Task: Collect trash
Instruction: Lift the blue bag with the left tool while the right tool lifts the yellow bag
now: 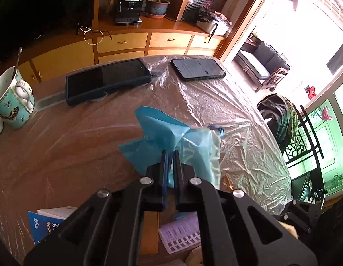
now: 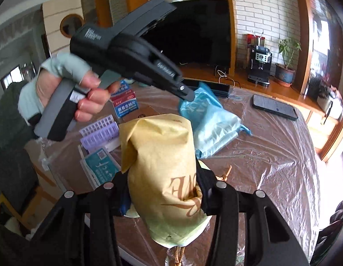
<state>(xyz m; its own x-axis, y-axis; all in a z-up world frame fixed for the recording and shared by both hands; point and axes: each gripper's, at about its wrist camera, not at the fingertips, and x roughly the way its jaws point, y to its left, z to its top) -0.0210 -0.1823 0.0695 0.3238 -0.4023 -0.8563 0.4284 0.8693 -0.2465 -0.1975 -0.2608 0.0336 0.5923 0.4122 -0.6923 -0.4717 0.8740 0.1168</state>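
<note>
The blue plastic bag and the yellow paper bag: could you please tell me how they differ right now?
The blue plastic bag is thin, translucent and limp; the yellow paper bag is opaque, bulky and printed with brown lettering. The left gripper pinches the blue one's edge; the right gripper clamps the yellow one's body. Both are gripped.

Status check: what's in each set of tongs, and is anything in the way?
Left tongs shut on blue plastic bag. Right tongs shut on yellow paper bag. Bag mouth not open. Boxes and phones nearby, none blocking.
</note>
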